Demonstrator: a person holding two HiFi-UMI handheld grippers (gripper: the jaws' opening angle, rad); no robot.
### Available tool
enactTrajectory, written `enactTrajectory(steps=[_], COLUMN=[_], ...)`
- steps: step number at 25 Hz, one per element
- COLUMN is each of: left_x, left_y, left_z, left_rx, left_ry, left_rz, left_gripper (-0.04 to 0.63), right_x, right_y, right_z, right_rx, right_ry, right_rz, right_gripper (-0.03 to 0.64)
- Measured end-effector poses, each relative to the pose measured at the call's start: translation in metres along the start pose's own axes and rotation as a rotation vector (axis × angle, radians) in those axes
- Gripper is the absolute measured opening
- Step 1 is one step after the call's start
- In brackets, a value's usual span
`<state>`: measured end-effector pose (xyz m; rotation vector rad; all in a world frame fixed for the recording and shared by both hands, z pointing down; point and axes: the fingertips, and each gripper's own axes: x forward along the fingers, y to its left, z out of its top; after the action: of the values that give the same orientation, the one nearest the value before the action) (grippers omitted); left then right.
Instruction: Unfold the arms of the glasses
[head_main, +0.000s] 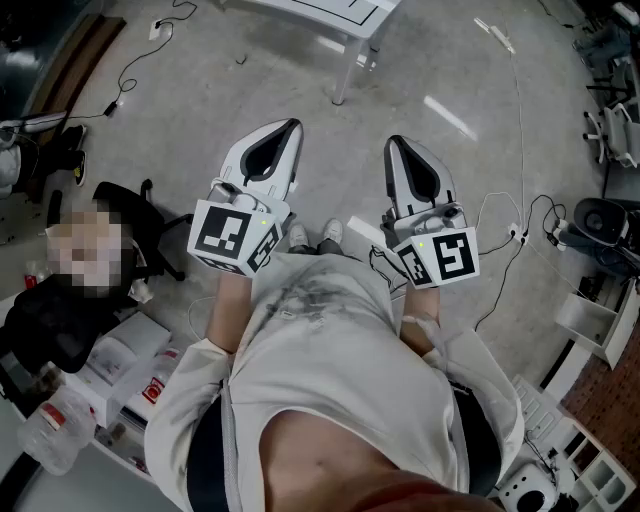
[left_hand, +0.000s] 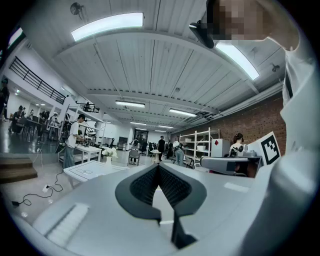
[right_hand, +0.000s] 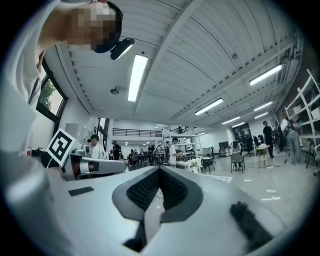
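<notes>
No glasses show in any view. In the head view, my left gripper (head_main: 292, 126) and my right gripper (head_main: 394, 142) are held side by side in front of the person's body, above the bare floor, both pointing level and away. Each one's jaws meet at the tips, with nothing between them. The left gripper view shows the left gripper (left_hand: 159, 166) shut and empty, facing a large hall. The right gripper (right_hand: 160, 169) in the right gripper view is shut and empty too. Each gripper view catches the other gripper's marker cube at its side.
A white table (head_main: 345, 18) stands on the floor ahead, and it appears as the white table (left_hand: 92, 170) in the left gripper view. Cables (head_main: 520, 235) run across the floor. A seated person and boxes (head_main: 120, 365) are at the left, white shelving (head_main: 590, 320) at the right.
</notes>
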<state>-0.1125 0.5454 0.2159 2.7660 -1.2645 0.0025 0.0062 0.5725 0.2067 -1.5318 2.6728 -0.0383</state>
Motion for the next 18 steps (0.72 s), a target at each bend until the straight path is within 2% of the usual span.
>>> enactTrajectory(steps=[12,18], left_x=[0.023,0.017], left_y=[-0.019,-0.018], left_z=[-0.004,-0.003], left_rx=[0.004,-0.033], left_ry=[0.011,-0.036], left_rz=[-0.008,-0.037], left_gripper=[0.008,0.008], right_x=[-0.006,0.000], right_y=[-0.024,-0.024], right_z=[-0.003,0.000], right_rx=[0.009,0.005], right_ry=[0.002,-0.026], right_rz=[-0.001,-0.010], right_gripper=[0.015,0.015])
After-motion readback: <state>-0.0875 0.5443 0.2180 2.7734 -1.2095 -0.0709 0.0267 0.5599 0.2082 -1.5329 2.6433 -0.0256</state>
